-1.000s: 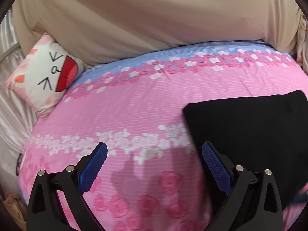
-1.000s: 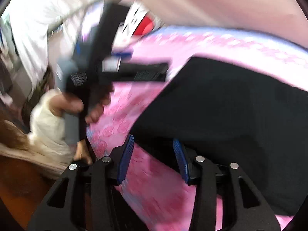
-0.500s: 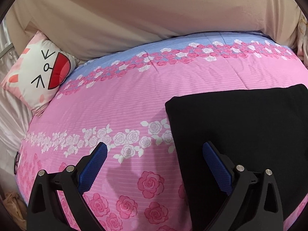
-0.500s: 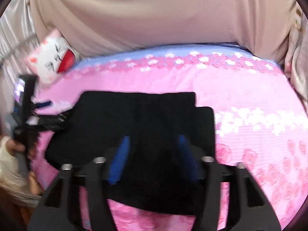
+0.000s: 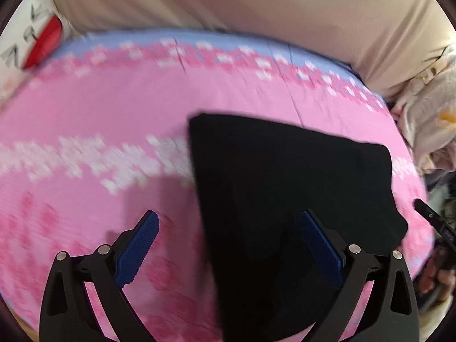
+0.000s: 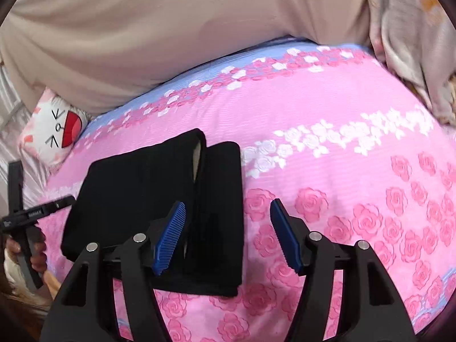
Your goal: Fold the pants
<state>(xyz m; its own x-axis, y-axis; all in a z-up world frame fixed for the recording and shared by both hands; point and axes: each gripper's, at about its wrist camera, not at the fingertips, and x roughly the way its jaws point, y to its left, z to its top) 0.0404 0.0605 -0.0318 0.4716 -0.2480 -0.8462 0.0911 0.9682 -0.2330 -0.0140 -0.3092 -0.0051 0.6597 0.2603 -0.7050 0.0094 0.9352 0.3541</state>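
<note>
On pink bedsheet (image 6: 327,171): folded pants (image 6: 159,188) | cat pillow (image 6: 54,131) beyond | both grippers' fingers (image 6: 168,242) apart, empty

Soft, even indoor light filled both views, with no glare. The left wrist view was smeared by motion blur: the flowers on the pink bedcover (image 5: 85,119) ran into streaks, and a faint shadow lay near its middle. The right wrist view was sharper, the roses crisp. Both pictures bulged like a fisheye, with dark corners. The black pants (image 6: 159,199) showed little detail.
</note>
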